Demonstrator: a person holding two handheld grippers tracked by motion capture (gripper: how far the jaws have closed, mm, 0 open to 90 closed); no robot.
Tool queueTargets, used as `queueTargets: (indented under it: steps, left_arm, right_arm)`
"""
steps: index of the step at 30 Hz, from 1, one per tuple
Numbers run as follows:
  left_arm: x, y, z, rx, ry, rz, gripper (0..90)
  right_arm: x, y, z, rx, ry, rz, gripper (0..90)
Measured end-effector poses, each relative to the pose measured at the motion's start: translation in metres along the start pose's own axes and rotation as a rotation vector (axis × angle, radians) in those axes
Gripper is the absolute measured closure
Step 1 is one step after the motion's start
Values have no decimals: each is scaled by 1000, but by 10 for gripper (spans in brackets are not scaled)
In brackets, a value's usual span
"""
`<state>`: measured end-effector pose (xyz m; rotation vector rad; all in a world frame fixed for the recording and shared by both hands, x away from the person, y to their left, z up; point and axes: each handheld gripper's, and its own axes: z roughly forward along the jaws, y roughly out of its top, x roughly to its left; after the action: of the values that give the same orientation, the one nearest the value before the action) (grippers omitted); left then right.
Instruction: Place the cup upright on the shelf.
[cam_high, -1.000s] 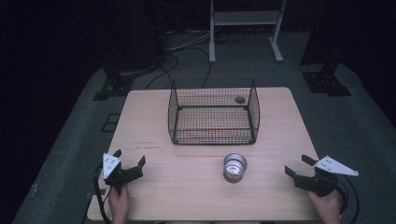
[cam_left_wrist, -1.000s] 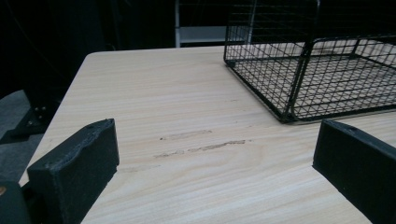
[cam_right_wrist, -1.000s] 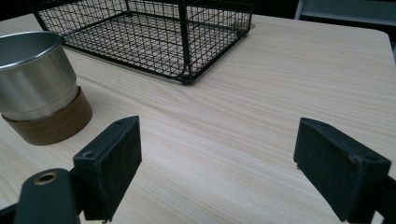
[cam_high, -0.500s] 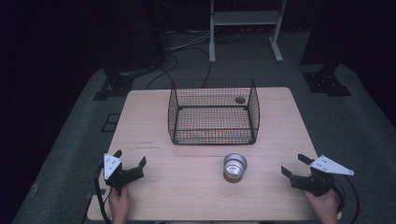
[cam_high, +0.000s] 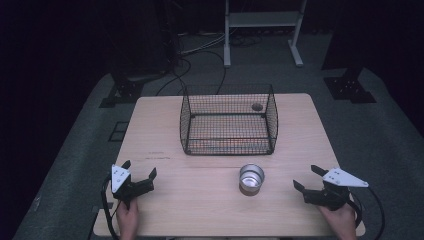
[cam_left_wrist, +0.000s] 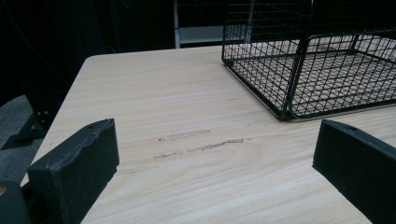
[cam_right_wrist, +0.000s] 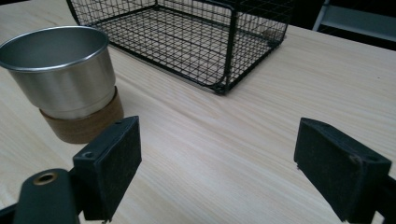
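Both my grippers gape with nothing between: left gripper (cam_high: 140, 179) near table edge, right gripper (cam_high: 306, 178) just right of steel cup (cam_high: 251, 178).

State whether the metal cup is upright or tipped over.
Upright: the metal cup stands on its cork base on the table, open rim facing up.

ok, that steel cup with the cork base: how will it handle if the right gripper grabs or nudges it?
The steel cup looks thin-walled and empty, so probably light and rigid. Its polished, tapered wall may slip in the pads; gripping low, near the cork base, seems safer. It widens toward the rim, so a high push might tip it, and the cork likely resists sliding.
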<state>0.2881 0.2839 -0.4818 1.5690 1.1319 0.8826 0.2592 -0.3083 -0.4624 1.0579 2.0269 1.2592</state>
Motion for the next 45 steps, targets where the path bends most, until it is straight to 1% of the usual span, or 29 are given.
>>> queueTargets:
  steps: [3, 5, 8, 14, 16, 18, 20, 22, 25, 27, 28, 31, 32, 33, 34, 36, 38, 40, 43, 45]
  left_arm:
    - [0, 0, 0, 0, 0, 0, 0]
    - [0, 0, 0, -1, 0, 1, 0]
    - [0, 0, 0, -1, -1, -1, 0]
    - [0, 0, 0, -2, -1, -2, 0]
    - [0, 0, 0, -2, -2, -3, 0]
    - [0, 0, 0, -1, -3, -1, 0]
    - [0, 0, 0, -2, -3, -2, 0]
    - [0, 0, 0, -2, -3, -3, 0]
    - [0, 0, 0, -1, -4, -1, 0]
    - [0, 0, 0, -1, -4, 0, 0]
    - [0, 0, 0, -1, -3, 0, 0]
    - [0, 0, 0, -2, -4, -1, 0]
    - [0, 0, 0, -3, -4, 1, 0]
    - [0, 0, 0, -3, -4, 2, 0]
    - [0, 0, 0, -3, -5, 2, 0]
    - [0, 0, 0, -3, -5, 1, 0]
    - [0, 0, 0, -3, -5, 0, 0]
    - [0, 0, 0, -3, -5, 0, 0]
    - [0, 0, 0, -3, -6, 1, 0]
    - [0, 0, 0, -3, -6, 1, 0]
  right_arm:
    - [5, 1, 1, -1, 2, -14, 140]
    - [6, 1, 1, 2, 3, -12, 140]
    - [10, 2, 2, 6, 12, -28, 140]
    - [15, 3, 3, 12, 32, -36, 138]
    - [17, 4, 4, 16, 44, -40, 135]
    - [18, 5, 5, 10, 68, -24, 135]
    - [19, 6, 4, 11, 75, -20, 135]
    - [22, 7, 4, 8, 97, -21, 134]
    - [26, 9, 4, 6, 111, -27, 133]
    - [27, 9, 5, 9, 119, -29, 131]
    - [30, 10, 7, 17, 133, -34, 129]
    - [32, 11, 8, 20, 144, -39, 128]
    - [36, 13, 10, 24, 157, -41, 128]
    - [36, 13, 10, 24, 157, -41, 128]
    - [38, 13, 12, 31, 159, -52, 128]
    - [39, 13, 12, 35, 161, -53, 128]
    - [42, 14, 15, 35, 181, -54, 128]
    - [43, 14, 15, 36, 187, -53, 128]
    - [49, 17, 18, 38, 205, -64, 118]
    - [50, 17, 18, 39, 210, -63, 116]
